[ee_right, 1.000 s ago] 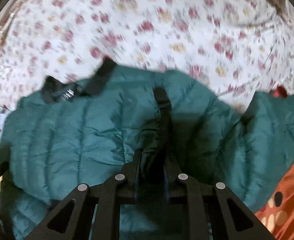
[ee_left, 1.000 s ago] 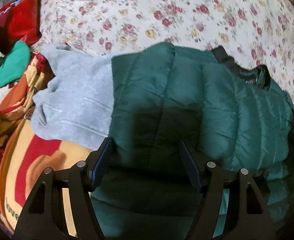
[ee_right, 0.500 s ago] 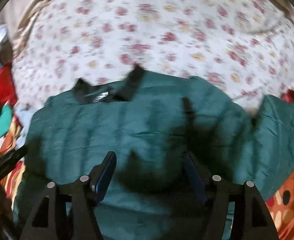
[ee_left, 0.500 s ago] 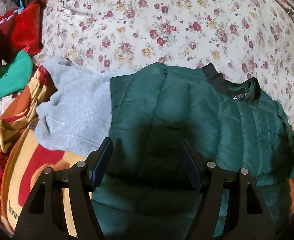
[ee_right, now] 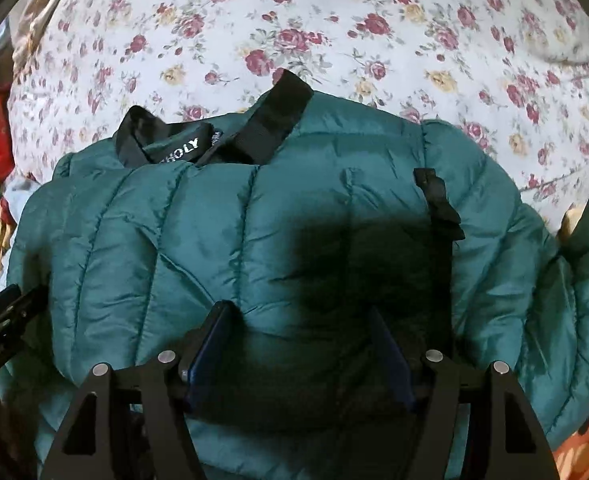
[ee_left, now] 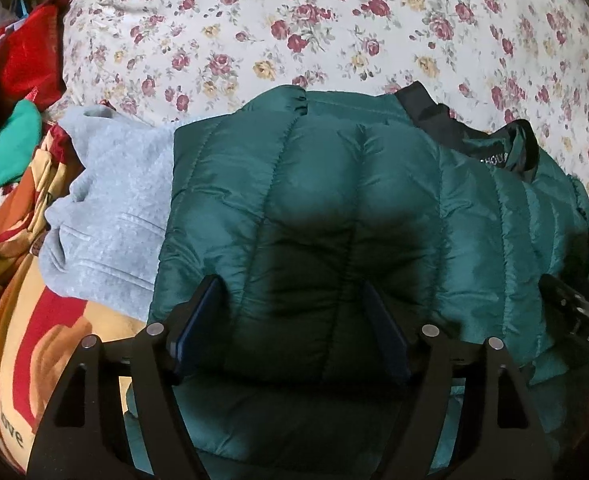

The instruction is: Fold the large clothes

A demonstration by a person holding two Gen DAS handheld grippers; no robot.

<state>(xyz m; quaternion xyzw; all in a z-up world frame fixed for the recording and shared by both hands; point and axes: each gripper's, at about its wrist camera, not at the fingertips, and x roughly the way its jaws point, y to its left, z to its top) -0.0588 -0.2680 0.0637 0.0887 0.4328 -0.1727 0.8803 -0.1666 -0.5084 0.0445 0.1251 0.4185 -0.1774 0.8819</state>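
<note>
Your left gripper (ee_left: 292, 322) is opening wider, your right gripper (ee_right: 298, 344) spread; neither grips anything. The green puffer jacket (ee_left: 334, 208) lies directly beneath both, long axis crossing the frame, black collar (ee_right: 214, 136) toward upper left.

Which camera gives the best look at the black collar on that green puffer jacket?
The right wrist view: the black collar lies whole near centre, its white lettering readable. The left wrist view pushes the collar toward the right side, with the lettering partly hidden.
</note>
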